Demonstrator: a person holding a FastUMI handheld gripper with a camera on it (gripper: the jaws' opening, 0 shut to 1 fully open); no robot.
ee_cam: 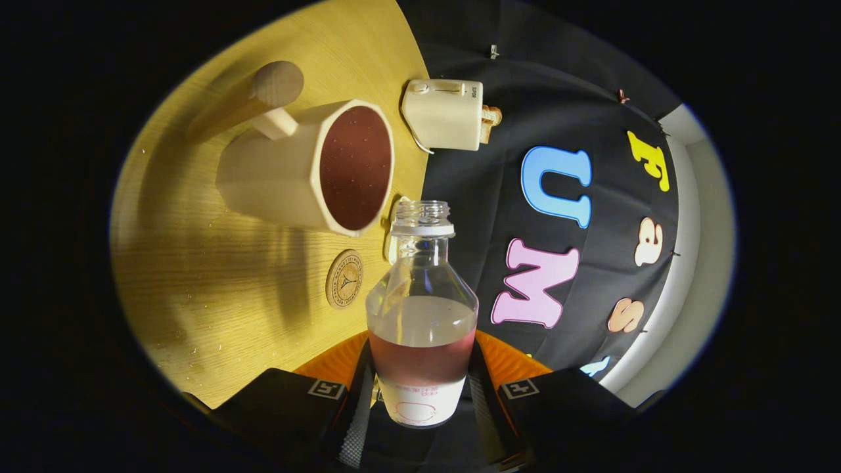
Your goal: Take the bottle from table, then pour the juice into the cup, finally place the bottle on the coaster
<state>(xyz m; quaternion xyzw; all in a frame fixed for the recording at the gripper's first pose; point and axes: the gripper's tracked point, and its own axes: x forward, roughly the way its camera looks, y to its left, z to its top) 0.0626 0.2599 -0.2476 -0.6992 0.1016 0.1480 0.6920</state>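
The bottle [422, 309], uncapped and about half full of red juice, is sitting between the fingers of the tool [420, 401], which is gripping it on both sides. Just beyond its mouth, the cup [309, 167] is holding red juice on the counter [217, 295]. The coaster [343, 278] is lying beside the bottle, near the counter's edge, a toaster [445, 113] farther off.

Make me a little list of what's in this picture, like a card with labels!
gripper: shut on the bottle, one finger on each side
bottle: clear, no cap, some red juice still inside
cup: beige, with a handle, red juice in it, just beyond the bottle's mouth
coaster: round, on the table near the cup, nothing on it
toaster: cream, at the table's far edge
table: wooden
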